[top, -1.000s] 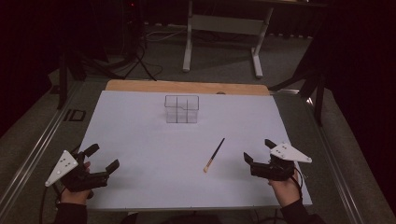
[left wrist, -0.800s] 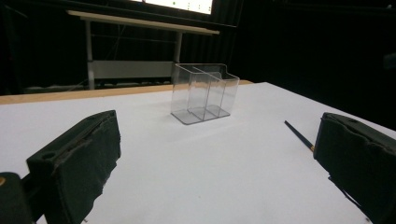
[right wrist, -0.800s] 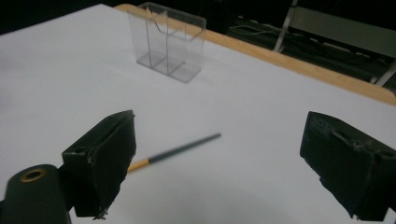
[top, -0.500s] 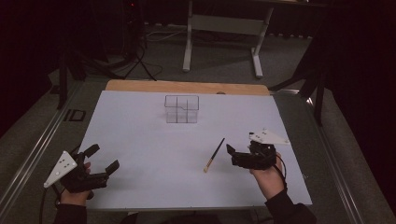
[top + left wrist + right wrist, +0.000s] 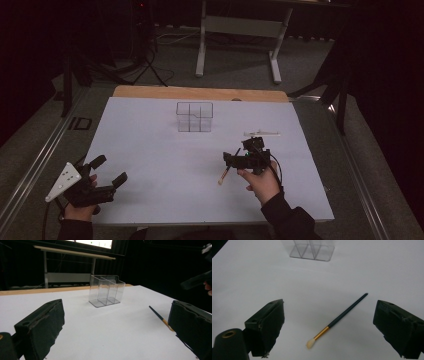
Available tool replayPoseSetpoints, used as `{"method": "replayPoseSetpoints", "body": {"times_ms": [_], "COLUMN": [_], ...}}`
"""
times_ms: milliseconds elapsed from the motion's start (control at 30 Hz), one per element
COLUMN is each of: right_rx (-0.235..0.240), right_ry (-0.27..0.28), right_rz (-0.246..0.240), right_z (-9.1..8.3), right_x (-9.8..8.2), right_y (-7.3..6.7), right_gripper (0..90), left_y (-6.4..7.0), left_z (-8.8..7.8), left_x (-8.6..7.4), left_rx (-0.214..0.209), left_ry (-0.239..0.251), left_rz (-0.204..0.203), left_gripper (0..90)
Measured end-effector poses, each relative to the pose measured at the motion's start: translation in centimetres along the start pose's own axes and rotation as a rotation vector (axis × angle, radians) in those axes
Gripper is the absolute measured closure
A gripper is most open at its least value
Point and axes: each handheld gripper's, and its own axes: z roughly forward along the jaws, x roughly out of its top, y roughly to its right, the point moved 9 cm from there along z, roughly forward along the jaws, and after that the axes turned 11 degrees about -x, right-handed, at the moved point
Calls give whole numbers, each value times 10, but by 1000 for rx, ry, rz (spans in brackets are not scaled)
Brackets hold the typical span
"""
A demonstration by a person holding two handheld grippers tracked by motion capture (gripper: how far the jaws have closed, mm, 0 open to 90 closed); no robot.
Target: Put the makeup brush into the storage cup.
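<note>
In the high view, the right gripper (image 5: 231, 161) had come in from the right edge and hovered over the paintbrush (image 5: 226, 170), right of centre. The left gripper (image 5: 106, 172) sat released at lower left.

In the left gripper view, the clear organizer (image 5: 106, 291) stood at upper centre.

In the right gripper view, the jaws gaped around the brush (image 5: 337, 321); closing near its tuft could roll it away.

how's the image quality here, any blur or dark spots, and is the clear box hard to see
High view: table evenly lit, surroundings nearly black, clear organizer faint against the white. Left gripper view: organizer sharp, near jaws soft, background dark. Right gripper view: paintbrush in focus with little shadow, jaws slightly blurred, organizer cut off at the top.
</note>
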Motion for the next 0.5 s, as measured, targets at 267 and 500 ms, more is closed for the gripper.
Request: {"method": "replayPoseSetpoints", "body": {"times_ms": [267,500], "right_rx": [-44,-118], "right_ry": [-87,-112], "right_rz": [29,114], "right_z": [26,38], "right_x": [-9,-15], "right_y": [-9,-15], "right_gripper": [131,135], "left_y": [1,1], "left_z": [1,0], "left_x": [0,0], "left_rx": [-3,1], "left_ry": [-3,-1], "left_rz": [2,3], "left_gripper": [9,9]}}
